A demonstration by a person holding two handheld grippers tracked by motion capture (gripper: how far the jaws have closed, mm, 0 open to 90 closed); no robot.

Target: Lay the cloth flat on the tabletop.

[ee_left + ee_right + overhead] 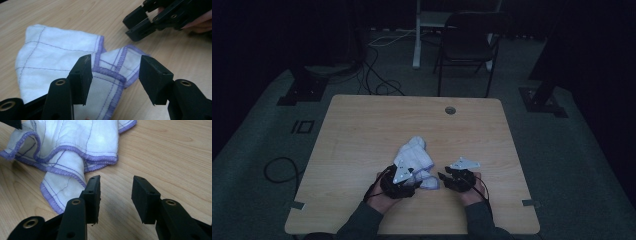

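A white cloth [414, 155] with a purple hem lies crumpled near the middle of the wooden table [362, 130]. My left gripper [414, 179] is at the cloth's near edge. In the left gripper view, my left gripper [115, 67] stands open over a folded hem corner of the cloth [50, 57], and its pads do not press on it. My right gripper [443, 177] sits just right of the cloth. In the right gripper view, my right gripper [116, 187] is open over bare wood, with the cloth [75, 137] ahead and to its left. The right gripper [131, 25] also shows in the left gripper view.
A round cable hole [450, 110] is near the table's far edge. Behind the table stand a dark chair [467, 45] and a white post [417, 35], with cables [377, 80] on the floor. Bare wood stretches to the left, the right and the far side.
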